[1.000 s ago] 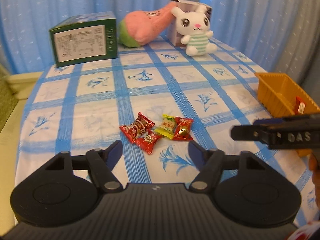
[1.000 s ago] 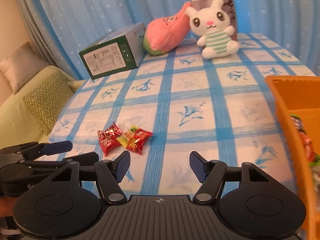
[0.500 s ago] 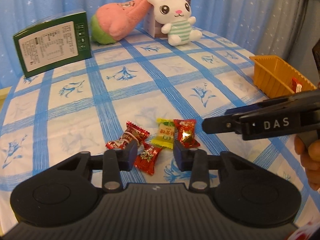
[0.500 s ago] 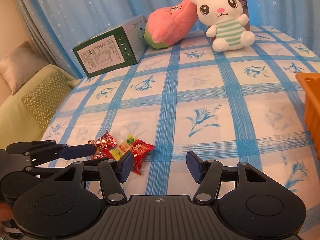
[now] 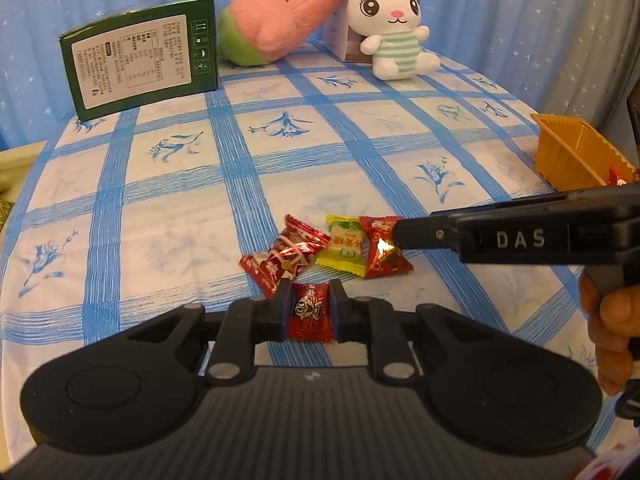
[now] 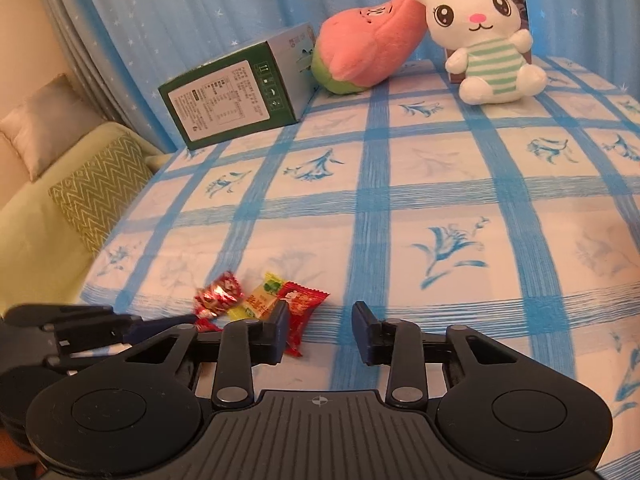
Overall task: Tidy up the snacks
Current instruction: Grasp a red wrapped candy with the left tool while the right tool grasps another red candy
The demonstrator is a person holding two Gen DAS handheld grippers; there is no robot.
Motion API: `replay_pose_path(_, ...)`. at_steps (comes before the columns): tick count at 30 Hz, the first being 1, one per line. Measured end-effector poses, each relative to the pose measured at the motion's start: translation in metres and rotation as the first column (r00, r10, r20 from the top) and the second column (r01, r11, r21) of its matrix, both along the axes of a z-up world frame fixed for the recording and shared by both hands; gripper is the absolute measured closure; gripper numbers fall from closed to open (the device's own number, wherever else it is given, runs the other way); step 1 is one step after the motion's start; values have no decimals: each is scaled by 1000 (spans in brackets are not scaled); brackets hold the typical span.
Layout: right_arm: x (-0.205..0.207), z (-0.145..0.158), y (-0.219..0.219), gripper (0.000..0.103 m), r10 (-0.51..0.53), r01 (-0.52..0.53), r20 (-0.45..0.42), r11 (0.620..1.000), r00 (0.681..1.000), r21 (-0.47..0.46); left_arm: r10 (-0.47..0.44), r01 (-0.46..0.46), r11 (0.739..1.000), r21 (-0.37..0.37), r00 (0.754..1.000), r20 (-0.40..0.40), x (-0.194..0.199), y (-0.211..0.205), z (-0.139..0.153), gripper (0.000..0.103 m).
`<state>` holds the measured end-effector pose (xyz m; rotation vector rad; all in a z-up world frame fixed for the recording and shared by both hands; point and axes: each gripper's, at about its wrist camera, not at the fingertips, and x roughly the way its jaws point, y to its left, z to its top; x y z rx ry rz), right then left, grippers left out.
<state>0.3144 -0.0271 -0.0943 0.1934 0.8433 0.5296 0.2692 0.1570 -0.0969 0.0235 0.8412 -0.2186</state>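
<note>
My left gripper [image 5: 310,300] is shut on a red wrapped candy [image 5: 310,314] at the near side of the table. Just beyond it lie a red striped candy [image 5: 288,256], a yellow candy [image 5: 344,246] and another red candy [image 5: 382,248]. My right gripper [image 6: 322,330] is open; its left finger sits beside the red candy [image 6: 298,308], next to the yellow candy [image 6: 260,300] and the striped candy [image 6: 218,294]. It shows in the left wrist view [image 5: 400,234], reaching over that red candy. An orange basket [image 5: 572,156] with a snack stands at the right.
A green box [image 5: 140,56], a pink plush [image 5: 276,20], a white rabbit plush [image 5: 394,24] and a small box [image 5: 348,36] stand along the far edge of the blue checked tablecloth [image 5: 360,140]. A sofa with cushions [image 6: 92,184] lies to the left.
My left gripper moved down and forward and shut on a red candy. My right gripper swung left from the basket to the candy pile, staying open.
</note>
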Motion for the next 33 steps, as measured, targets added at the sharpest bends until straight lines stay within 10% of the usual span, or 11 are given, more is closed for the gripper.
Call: replay_pose_path(33, -15, 1, 11, 83, 63, -52, 76, 988, 995, -143, 95, -95, 995, 39, 995, 11, -5, -8, -1, 87)
